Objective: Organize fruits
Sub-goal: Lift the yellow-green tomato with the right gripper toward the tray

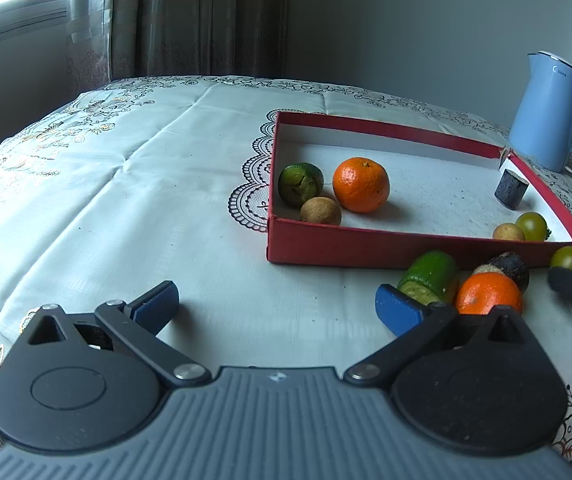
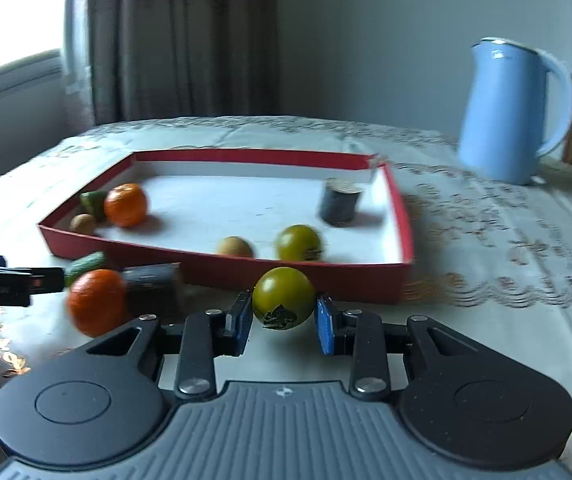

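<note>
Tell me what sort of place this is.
Probably a room in a home: a table under a white embroidered tablecloth, a light blue electric kettle, and brown curtains beside a window.

Dim window light, right view blurred, fisheye

Tomato [image 2: 283, 298] before tray [image 2: 221, 268] — outside.

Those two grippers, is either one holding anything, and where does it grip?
The right gripper is shut on the green tomato, pads at its two sides. The left gripper is open, holding nothing.
</note>
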Demonstrator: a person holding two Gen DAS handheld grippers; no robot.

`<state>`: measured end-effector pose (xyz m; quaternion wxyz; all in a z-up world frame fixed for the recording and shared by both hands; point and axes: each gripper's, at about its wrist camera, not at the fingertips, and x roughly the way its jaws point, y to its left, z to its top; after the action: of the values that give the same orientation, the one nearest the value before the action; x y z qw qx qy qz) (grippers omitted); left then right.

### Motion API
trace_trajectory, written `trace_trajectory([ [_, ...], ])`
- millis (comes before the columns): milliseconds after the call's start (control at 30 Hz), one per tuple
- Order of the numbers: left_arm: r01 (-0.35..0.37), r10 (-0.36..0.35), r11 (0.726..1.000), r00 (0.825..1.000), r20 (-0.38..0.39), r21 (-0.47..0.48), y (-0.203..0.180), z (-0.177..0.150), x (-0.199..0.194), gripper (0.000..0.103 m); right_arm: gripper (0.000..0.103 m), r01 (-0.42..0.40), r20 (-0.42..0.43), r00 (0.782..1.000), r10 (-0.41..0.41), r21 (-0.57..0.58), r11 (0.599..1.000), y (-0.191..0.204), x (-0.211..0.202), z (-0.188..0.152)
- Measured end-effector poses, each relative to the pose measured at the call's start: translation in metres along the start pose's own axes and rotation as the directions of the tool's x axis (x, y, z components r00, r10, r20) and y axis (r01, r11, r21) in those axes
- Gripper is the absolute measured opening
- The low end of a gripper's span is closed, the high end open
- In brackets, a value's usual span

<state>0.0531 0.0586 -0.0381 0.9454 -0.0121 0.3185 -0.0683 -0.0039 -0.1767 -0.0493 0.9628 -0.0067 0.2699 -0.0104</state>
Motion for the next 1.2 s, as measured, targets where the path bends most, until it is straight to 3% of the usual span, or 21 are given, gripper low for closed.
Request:
trace_trajectory([
  [200, -0.005, 0.005, 1.0, 1.0, -0.002, 0.006, -0.001, 0.0, 0.0, 0.103, 0.033, 0.057, -0.051, 0.997, -0.055, 0.043, 0.997, -0.017, 0.008, -0.001],
  [1200, -0.038, 0.039, 0.998, 0.999, -0.019, 0.049, -0.007, 0.0, 0.003, 0.103, 0.033, 0.022, -0.048, 0.999, -0.019, 0.059, 0.998, -0.036, 0.003, 0.005],
])
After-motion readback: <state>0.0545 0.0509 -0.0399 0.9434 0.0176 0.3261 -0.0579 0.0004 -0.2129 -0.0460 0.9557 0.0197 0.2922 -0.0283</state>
